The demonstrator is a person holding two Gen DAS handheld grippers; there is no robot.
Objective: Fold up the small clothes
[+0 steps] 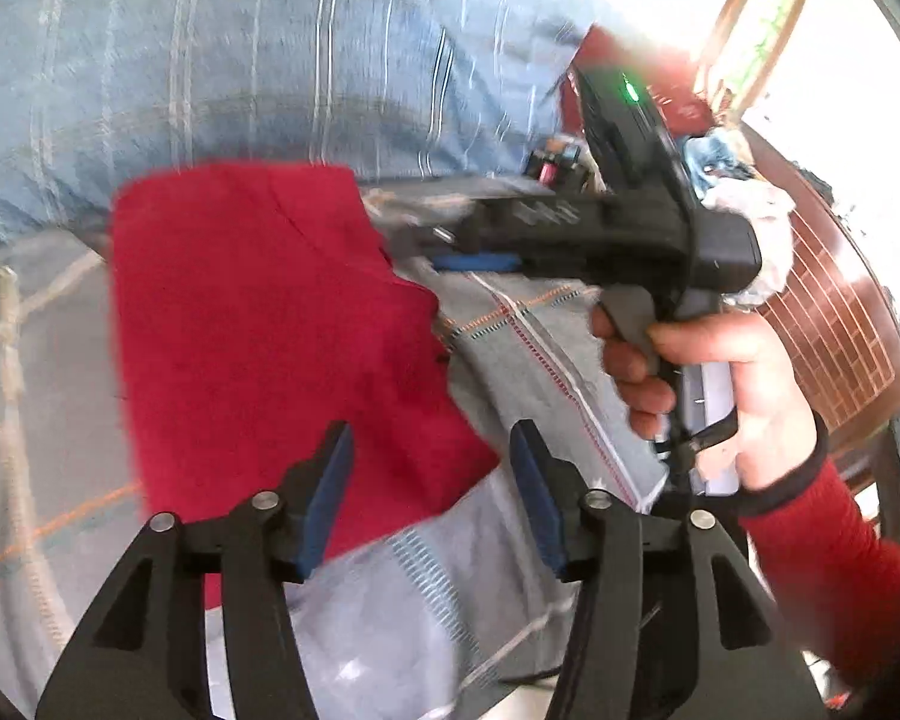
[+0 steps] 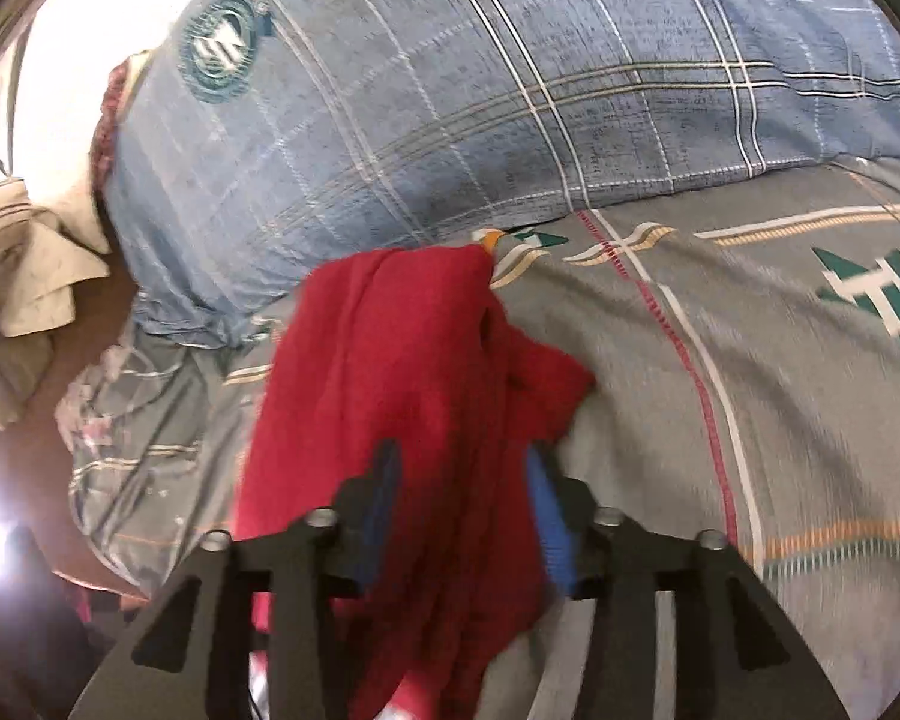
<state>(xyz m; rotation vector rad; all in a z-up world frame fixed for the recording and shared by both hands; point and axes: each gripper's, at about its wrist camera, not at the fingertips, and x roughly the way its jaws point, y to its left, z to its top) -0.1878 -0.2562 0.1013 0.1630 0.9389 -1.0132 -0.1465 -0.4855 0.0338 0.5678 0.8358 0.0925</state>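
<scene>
On the bed, over a grey patterned bedsheet (image 2: pixel 720 360), a small red garment (image 2: pixel 402 360) lies loosely folded, its far edge near a blue plaid pillow (image 2: pixel 450 120).

Risks, as judged from this moment: the garment looks bunched, not flat, with a lobe of cloth spilling toward the right in the right wrist view; if left so, the fold could set crooked or fall open. Cloth lying between the parted jaws may also catch on a pad as either tool moves, dragging the garment out of shape. Both views are blurred, so fine creases cannot be read.

Left tongs (image 1: pixel 432 504): jaws stand about half open, blue pads well apart. The garment's near edge passes beneath and between them, but neither pad presses on it; nothing is held.

Right tongs (image 2: pixel 465 516): jaws likewise about half open. Red cloth fills the gap between the pads, and whether it brushes the right pad cannot be told; no pinch is visible, so the garment reads as released. In the left wrist view the right hand (image 1: pixel 720 384) grips this tool's handle, its red sleeve (image 1: pixel 822 570) visible, with the tool's tips beside the garment's right edge.
</scene>
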